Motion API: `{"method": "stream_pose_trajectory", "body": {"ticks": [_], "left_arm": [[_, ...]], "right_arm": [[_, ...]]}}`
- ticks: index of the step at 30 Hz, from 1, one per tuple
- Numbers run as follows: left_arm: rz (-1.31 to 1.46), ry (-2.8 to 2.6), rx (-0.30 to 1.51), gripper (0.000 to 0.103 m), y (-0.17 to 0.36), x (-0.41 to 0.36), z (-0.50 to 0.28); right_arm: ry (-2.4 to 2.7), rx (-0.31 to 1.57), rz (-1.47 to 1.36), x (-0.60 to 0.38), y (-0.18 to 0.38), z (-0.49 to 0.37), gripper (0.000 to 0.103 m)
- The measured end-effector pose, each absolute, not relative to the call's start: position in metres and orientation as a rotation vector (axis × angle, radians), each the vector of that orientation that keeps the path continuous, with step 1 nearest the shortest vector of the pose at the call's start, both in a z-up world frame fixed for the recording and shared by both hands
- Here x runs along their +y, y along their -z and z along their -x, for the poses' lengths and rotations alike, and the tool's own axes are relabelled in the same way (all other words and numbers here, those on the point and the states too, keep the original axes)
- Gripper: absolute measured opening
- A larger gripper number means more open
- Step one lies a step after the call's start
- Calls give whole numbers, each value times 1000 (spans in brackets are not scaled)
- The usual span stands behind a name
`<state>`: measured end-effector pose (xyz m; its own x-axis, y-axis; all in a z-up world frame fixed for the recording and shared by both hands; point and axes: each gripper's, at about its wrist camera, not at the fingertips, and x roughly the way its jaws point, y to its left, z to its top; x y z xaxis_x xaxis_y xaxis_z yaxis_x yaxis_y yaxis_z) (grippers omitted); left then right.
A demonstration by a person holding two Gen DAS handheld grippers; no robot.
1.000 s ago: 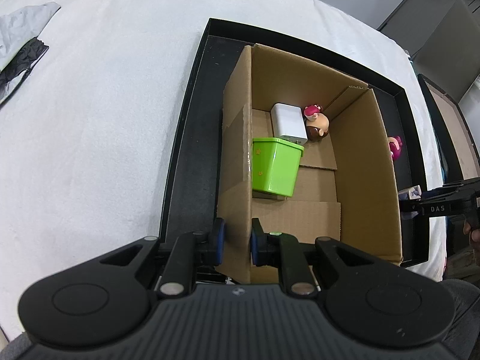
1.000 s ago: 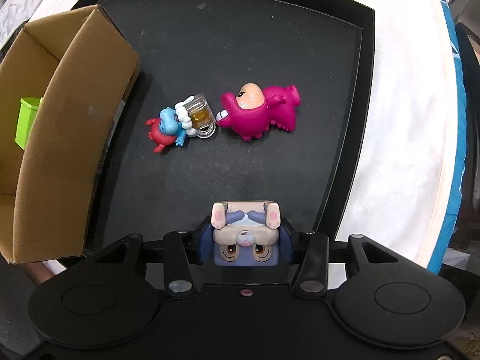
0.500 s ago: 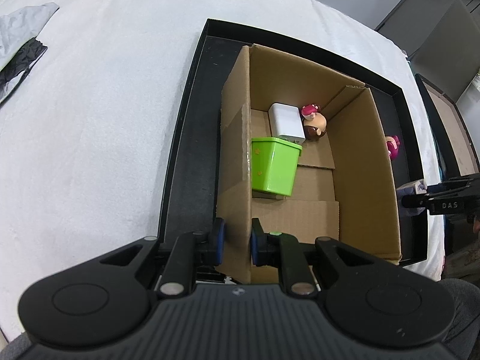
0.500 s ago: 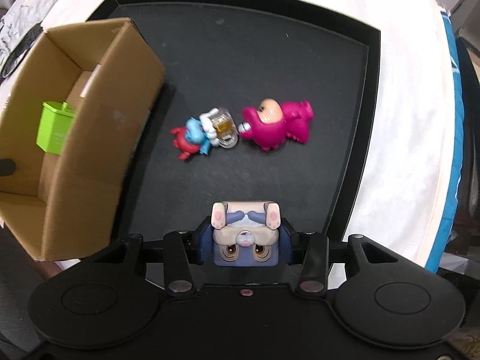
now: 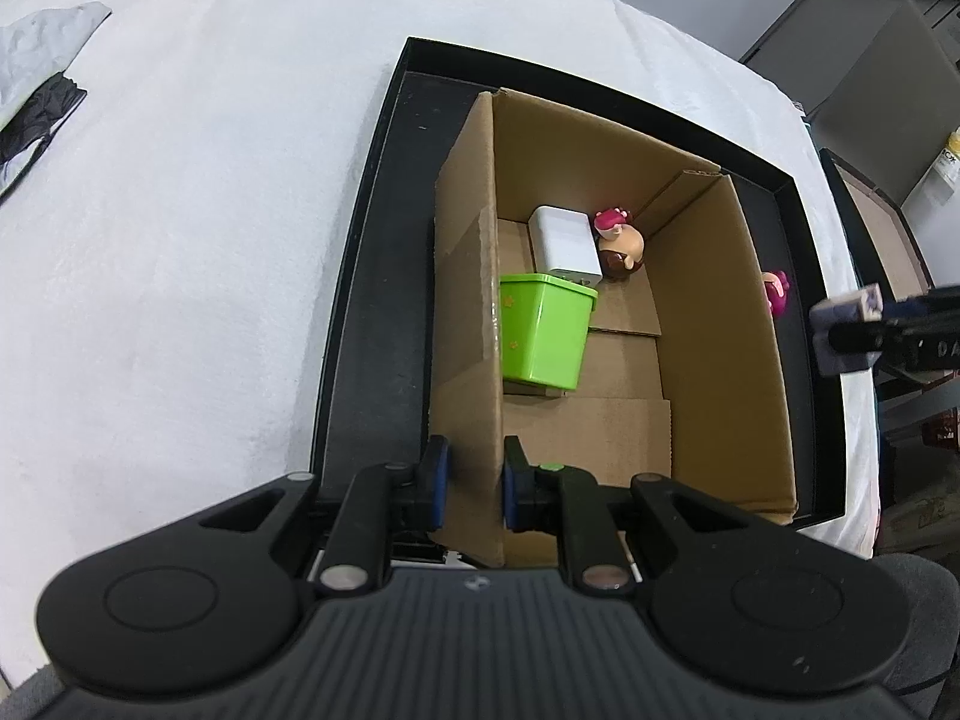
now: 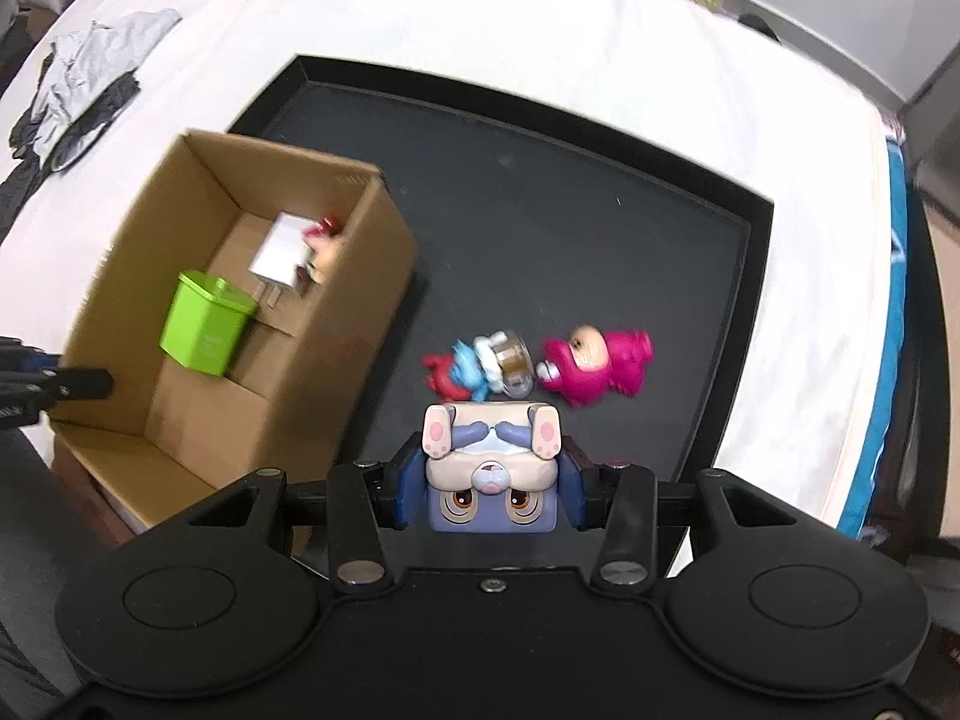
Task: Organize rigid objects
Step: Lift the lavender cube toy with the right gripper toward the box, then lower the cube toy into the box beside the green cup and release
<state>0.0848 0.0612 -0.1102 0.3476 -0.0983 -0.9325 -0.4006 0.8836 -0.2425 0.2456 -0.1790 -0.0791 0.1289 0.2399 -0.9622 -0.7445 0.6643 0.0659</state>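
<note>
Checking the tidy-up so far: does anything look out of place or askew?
Two toys lie loose on the black tray: a blue-and-red figure and a pink figure, both tipped on their sides outside the cardboard box.

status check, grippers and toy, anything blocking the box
Left gripper shut on cardboard box wall. Right gripper shut on rabbit block toy, above tray. Box opening unobstructed.

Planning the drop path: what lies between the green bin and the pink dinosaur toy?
In the right wrist view, the cardboard box's right wall, bare black tray, then the blue figure separate the green bin from the pink dinosaur toy.
</note>
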Motion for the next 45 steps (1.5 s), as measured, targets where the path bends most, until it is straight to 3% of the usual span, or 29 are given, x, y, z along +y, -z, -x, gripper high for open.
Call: {"method": "stream_pose_trajectory", "body": {"ticks": [21,45], "left_arm": [[494,-174,1198,17,110,67,-81],[526,-152,1182,17,111,74,-78]], "right_arm": [[-857,1173,566,-100,38,-217,43],[-862,1223,727,-32,91,-193,44]]}}
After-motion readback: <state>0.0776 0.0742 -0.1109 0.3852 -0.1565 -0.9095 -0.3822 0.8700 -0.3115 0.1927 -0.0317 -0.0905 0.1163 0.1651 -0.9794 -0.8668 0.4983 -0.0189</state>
